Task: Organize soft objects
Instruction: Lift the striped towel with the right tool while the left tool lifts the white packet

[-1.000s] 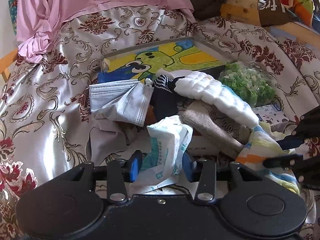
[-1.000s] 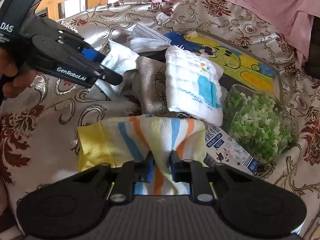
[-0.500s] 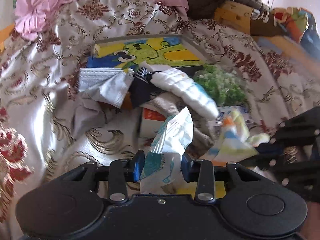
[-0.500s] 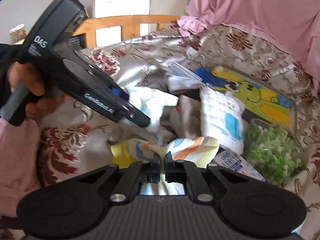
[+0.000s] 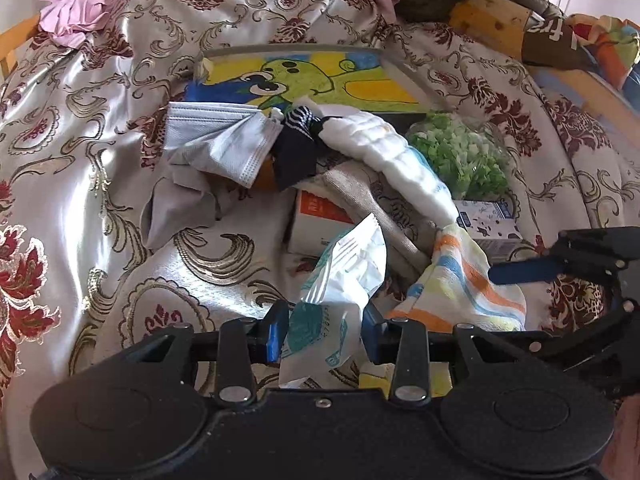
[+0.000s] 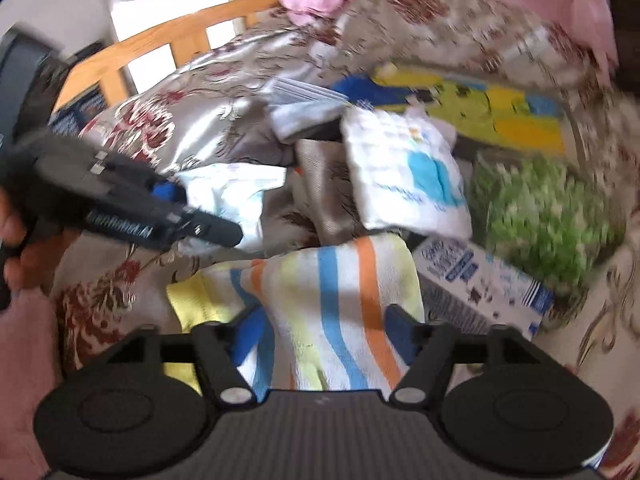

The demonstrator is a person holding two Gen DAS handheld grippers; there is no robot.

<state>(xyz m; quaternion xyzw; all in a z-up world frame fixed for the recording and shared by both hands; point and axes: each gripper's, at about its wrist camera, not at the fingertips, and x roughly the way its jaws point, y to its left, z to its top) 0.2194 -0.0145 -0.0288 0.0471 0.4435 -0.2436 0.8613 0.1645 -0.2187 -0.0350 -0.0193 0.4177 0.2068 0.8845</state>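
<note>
The left gripper [image 5: 325,330] is clamped on a white-and-teal soft packet [image 5: 340,280], held up at 6 o'clock over the bed [image 5: 80,184]. The right gripper [image 6: 320,336] has its fingers apart around the striped towel [image 6: 336,292], which lies at 4 o'clock from the packet; whether they press it cannot be told. A good carry keeps the packet clear of the pile at 12 o'clock, where a face mask [image 5: 224,140] and a white cloth [image 5: 392,160] could snag, and sets it down apart from the cartons.

white lettering, blurred but legible as "genrobot.ai", runs along the side of the left gripper [image 6: 176,196]; nothing else reads clearly.
</note>
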